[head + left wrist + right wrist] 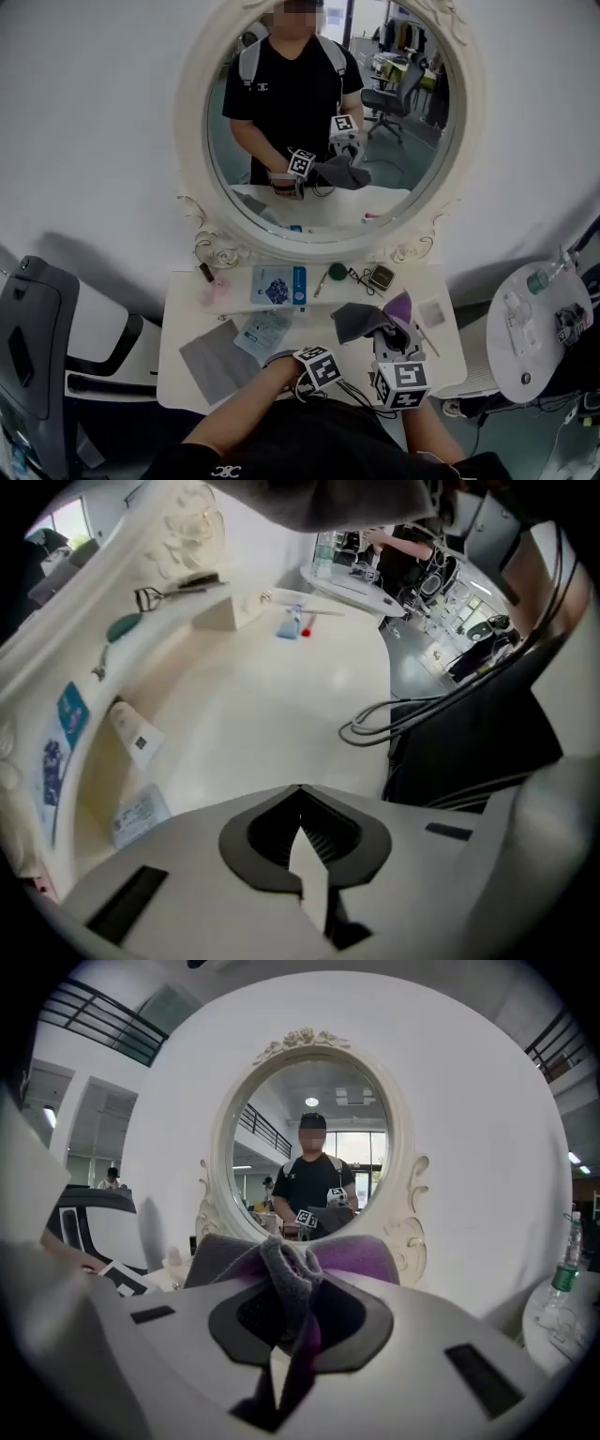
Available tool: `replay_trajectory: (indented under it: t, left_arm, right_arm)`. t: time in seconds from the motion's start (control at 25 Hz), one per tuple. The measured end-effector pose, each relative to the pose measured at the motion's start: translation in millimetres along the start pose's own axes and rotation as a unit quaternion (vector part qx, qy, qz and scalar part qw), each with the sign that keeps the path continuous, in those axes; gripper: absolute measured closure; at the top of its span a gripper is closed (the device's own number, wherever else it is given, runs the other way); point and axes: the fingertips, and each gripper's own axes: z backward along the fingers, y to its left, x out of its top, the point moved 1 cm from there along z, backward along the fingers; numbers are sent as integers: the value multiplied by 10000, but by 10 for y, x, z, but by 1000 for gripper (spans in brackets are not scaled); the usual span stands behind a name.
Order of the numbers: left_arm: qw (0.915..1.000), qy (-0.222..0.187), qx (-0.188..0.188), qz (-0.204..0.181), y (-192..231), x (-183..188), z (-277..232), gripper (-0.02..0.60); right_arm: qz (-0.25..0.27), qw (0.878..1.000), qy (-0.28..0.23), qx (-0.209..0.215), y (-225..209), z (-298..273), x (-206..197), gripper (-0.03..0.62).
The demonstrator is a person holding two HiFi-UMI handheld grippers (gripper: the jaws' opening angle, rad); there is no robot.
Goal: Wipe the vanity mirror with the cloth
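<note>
The oval vanity mirror [319, 122] in its white carved frame stands at the back of the white table [187, 375]. It fills the middle of the right gripper view as mirror [314, 1138]. My right gripper [389, 333] is shut on a grey and purple cloth [361, 321], held low over the table's right half, well short of the glass. The cloth [281, 1265] bunches between its jaws. My left gripper [323, 370] sits close beside it near the front edge, pointing right. It [300, 803] is shut and holds nothing.
Packets [278, 285], a grey sheet [217, 356], a small pink bottle [214, 291], an eyelash curler [361, 277] and a small box [382, 277] lie on the table. An office chair [37, 347] stands left; a round side table [539, 328] stands right. Cables [412, 719] hang off the table edge.
</note>
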Motion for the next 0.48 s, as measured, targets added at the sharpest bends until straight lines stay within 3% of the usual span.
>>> replay_trajectory:
  t: [0.08, 0.2, 0.36, 0.48]
  left_arm:
    - [9995, 269, -164, -33, -51, -65, -163, 580]
    - [9980, 607, -122, -116, -38, -189, -332, 579]
    - [9983, 575, -59, -11, -28, -227, -305, 579]
    - [9988, 495, -55, 20, -37, -216, -295, 578]
  right_arm:
    - [-5, 9997, 199, -151, -86, 58, -142, 546]
    - [-62, 9980, 433, -460, -255, 150, -317, 546]
    - [-388, 9893, 968, -1023, -567, 348, -795, 546]
    - [-465, 9743, 1706, -1396, -784, 543, -1303, 546]
